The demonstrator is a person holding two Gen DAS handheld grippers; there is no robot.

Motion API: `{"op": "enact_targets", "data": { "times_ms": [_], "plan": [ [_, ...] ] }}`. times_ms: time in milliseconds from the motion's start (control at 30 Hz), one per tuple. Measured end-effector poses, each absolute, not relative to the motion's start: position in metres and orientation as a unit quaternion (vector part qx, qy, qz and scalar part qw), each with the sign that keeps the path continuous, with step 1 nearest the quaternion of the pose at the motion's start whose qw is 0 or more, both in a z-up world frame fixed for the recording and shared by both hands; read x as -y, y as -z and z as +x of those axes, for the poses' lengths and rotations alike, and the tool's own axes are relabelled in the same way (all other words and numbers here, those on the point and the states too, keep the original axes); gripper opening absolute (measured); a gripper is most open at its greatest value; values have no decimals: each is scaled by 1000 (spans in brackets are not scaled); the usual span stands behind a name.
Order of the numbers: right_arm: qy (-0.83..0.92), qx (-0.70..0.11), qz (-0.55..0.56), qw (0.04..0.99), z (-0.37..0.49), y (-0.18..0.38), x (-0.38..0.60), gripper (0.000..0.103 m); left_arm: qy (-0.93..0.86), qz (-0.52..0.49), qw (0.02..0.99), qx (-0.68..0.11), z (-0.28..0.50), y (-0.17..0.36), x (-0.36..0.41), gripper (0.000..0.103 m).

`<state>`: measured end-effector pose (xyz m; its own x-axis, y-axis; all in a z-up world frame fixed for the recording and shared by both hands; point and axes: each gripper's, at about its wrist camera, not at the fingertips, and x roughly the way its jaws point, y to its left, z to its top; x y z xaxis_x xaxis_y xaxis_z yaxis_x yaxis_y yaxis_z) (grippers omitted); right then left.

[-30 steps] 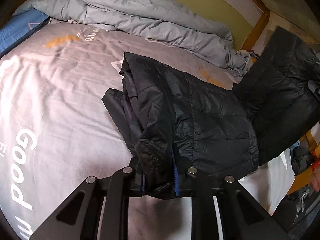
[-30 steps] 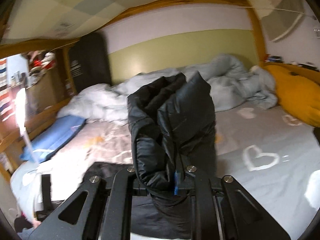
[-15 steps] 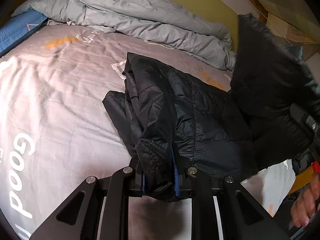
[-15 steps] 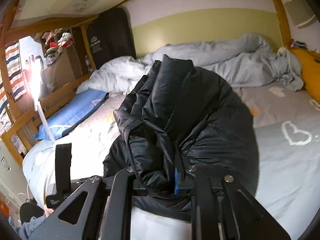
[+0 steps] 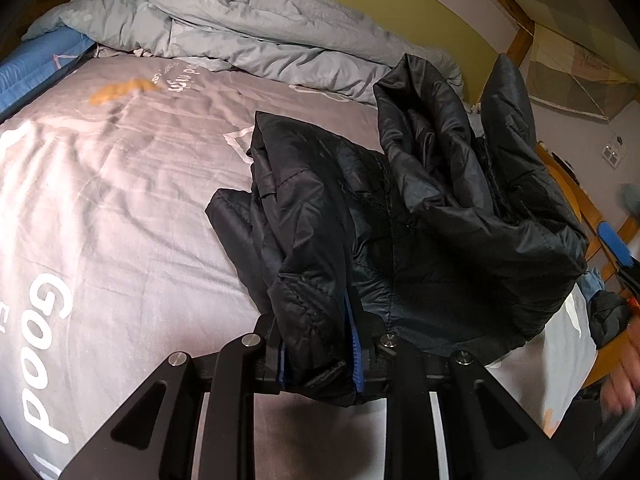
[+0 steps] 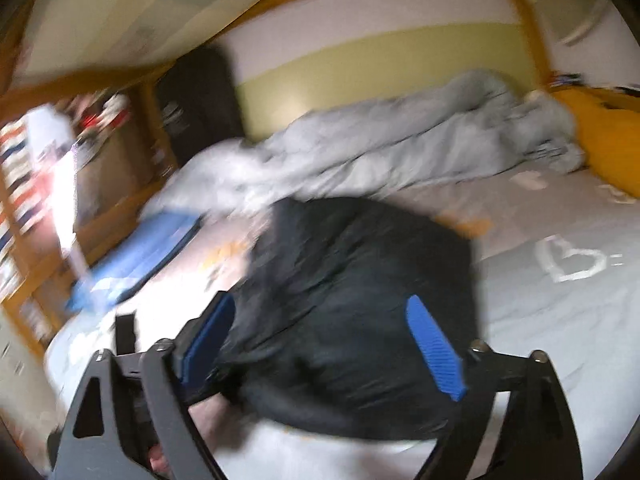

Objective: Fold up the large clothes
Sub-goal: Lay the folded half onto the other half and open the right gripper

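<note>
In the left wrist view, the left gripper sits low at the bottom centre of the frame, its blue-padded fingers clenched on a bunched edge of the black puffer jacket. The jacket lies folded on the grey bedsheet, its right half heaped over the middle of the frame. A crumpled grey duvet runs across the top. At the far right edge a blurred hand shows.

In the right wrist view, which is motion-blurred, the right gripper is released, its blue pads spread wide on either side of the jacket. The jacket rests on the sheet at lower centre.
</note>
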<state>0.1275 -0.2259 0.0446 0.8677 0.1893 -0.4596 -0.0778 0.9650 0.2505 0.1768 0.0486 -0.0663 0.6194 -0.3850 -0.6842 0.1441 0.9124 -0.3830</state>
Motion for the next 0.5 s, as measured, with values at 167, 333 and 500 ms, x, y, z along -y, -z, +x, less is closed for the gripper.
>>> {"op": "enact_targets", "data": {
  "times_ms": [167,333,500],
  "plan": [
    [68,-323,70,941,178,-18,264,77,150,-141,889,-409,176,66,-48,25],
    [-12,-397,161,903,212,19,287,64,153,-141,888,-411,179,68,-48,25],
    [-108,-418,196,880,220,31,268,63,152,-138,888,-411,181,69,-48,25]
  ]
}}
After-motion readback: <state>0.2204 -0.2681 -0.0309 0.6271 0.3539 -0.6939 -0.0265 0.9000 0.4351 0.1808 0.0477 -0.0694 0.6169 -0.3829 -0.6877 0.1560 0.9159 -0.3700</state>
